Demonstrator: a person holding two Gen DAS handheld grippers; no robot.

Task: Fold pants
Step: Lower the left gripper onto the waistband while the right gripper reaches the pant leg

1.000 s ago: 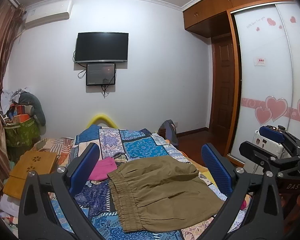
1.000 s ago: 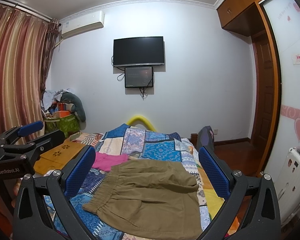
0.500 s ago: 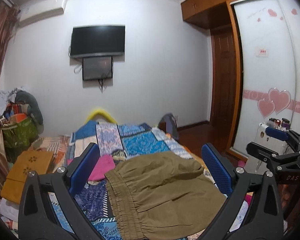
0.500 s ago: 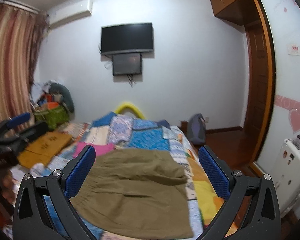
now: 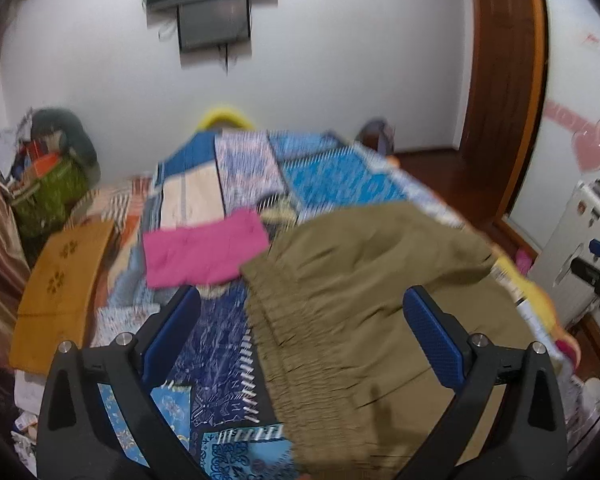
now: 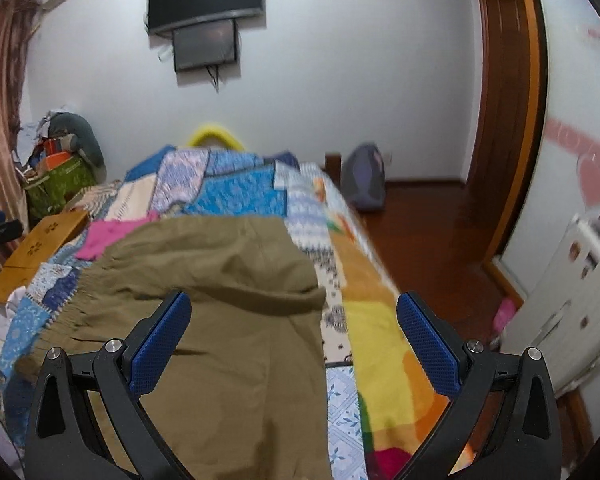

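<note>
The pants (image 5: 364, 300) lie on the patchwork bed cover (image 5: 236, 184), olive-brown, with the gathered elastic waistband toward 8 o'clock in the left wrist view and the far part already doubled over into a soft ridge. I judge the step is to reach for the edges. To do it well, each gripper should come down flat on one corner, pinch both layers together, and lift evenly so the cloth does not slide. The left gripper (image 5: 304, 332) is wide apart and holds nothing; the right gripper (image 6: 292, 336) likewise. A pink cloth (image 5: 204, 248) lies just beside the waistband at 11 o'clock.
</note>
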